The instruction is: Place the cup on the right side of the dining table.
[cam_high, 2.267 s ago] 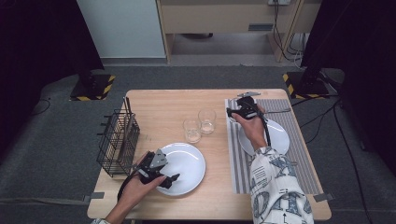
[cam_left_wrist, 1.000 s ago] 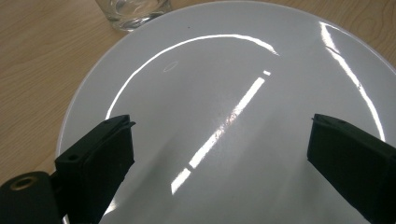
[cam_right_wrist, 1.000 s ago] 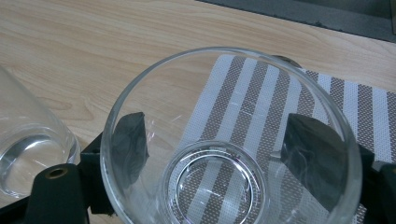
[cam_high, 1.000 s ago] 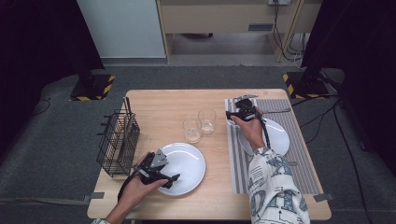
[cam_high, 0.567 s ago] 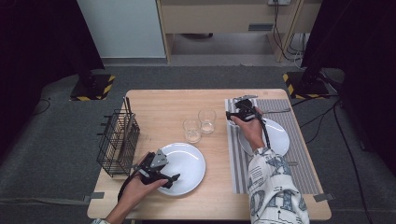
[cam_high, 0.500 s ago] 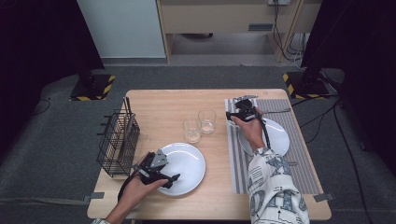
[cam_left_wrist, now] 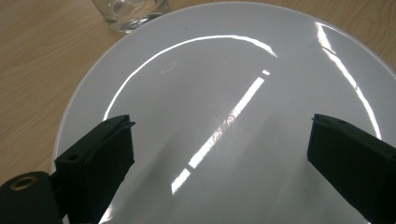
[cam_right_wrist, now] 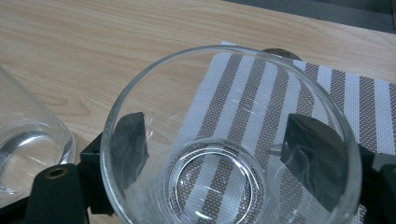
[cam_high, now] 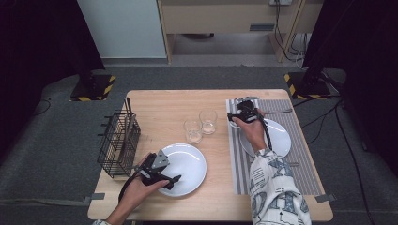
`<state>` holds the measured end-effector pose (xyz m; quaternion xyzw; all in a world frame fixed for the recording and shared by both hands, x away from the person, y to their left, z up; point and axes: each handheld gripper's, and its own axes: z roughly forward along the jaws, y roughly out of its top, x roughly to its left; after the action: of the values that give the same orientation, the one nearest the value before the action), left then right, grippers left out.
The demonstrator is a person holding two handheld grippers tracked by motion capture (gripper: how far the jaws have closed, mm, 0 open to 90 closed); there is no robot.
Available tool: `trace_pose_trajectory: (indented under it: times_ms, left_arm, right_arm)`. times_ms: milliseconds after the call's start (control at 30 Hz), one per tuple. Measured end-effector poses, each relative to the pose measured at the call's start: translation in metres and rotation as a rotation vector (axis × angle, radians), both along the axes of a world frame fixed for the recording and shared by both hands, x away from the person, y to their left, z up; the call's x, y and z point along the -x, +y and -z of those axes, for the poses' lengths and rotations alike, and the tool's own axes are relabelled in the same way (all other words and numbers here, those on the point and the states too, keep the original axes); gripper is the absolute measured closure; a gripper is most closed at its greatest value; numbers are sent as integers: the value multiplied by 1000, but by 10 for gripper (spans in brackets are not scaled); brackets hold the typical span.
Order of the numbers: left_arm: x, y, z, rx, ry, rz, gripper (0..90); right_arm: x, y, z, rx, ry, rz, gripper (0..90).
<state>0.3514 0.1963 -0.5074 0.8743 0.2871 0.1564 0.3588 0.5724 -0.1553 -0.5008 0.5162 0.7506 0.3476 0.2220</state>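
My right gripper (cam_right_wrist: 212, 140) is shut on a clear drinking glass (cam_right_wrist: 224, 191); its black jaws press the glass's lower wall from both sides and show through it. The glass stands over the left edge of a striped placemat (cam_right_wrist: 327, 93). In the high view this gripper (cam_high: 237, 116) is at the mat's far left corner. My left gripper (cam_left_wrist: 219, 135) is open, jaws wide apart and just above a white plate (cam_left_wrist: 224, 70), with nothing between them. From above, that gripper (cam_high: 171, 178) lies over the near plate's (cam_high: 197, 159) left part.
Two more empty glasses (cam_high: 192, 130) (cam_high: 208, 121) stand mid-table; one (cam_right_wrist: 28, 140) is close to the left of the held glass. A second white plate (cam_high: 279, 136) lies on the placemat (cam_high: 305, 154). A black wire basket (cam_high: 117, 143) stands at the table's left edge.
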Motion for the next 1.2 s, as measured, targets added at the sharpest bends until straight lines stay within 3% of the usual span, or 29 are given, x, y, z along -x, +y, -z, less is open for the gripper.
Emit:
trace_pose_trajectory:
  times_ms: [1200]
  left_arm:
    - [1, -1, -1, 0, -7, 0, 62]
  right_arm:
    - [3, -2, 2, -1, 1, -1, 195]
